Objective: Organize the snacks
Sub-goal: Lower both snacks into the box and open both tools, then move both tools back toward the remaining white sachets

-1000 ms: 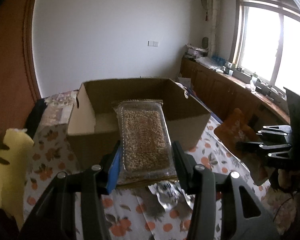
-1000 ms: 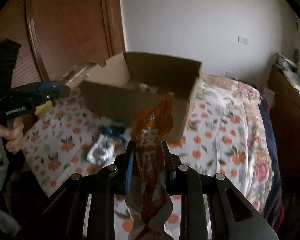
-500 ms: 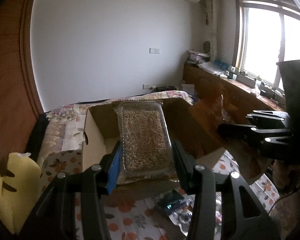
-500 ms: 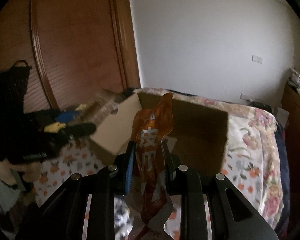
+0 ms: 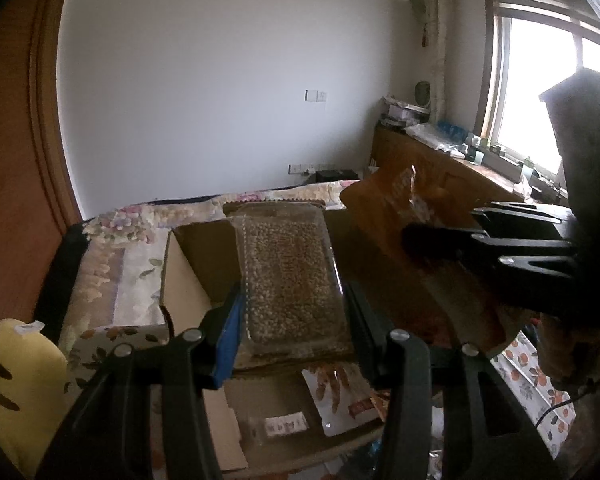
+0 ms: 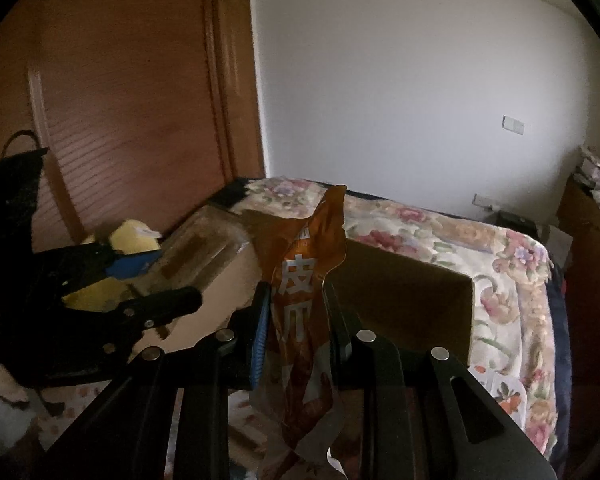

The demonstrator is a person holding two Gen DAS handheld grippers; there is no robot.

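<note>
My left gripper (image 5: pixel 292 312) is shut on a clear plastic tray of brown nuts (image 5: pixel 290 272) and holds it above the open cardboard box (image 5: pixel 184 280). My right gripper (image 6: pixel 296 320) is shut on an orange snack bag with white characters (image 6: pixel 304 280), held upright over the same box (image 6: pixel 412 292). The orange bag also shows at the right in the left wrist view (image 5: pixel 396 204), and the nut tray at the left in the right wrist view (image 6: pixel 196 252). Inside the box lie a clear-windowed snack packet (image 5: pixel 336 396) and a small labelled packet (image 5: pixel 282 426).
The box stands on a bed with a floral cover (image 6: pixel 480 240) and an orange-print cloth (image 5: pixel 528 364). A yellow soft toy (image 5: pixel 16 376) lies at the left. A wooden wardrobe (image 6: pixel 120 100) stands behind, a wooden counter (image 5: pixel 452 168) under the window.
Both grippers have risen and moved forward over the box with their snacks. The box interior now lies beneath the left gripper, and the two grippers are closer together.
</note>
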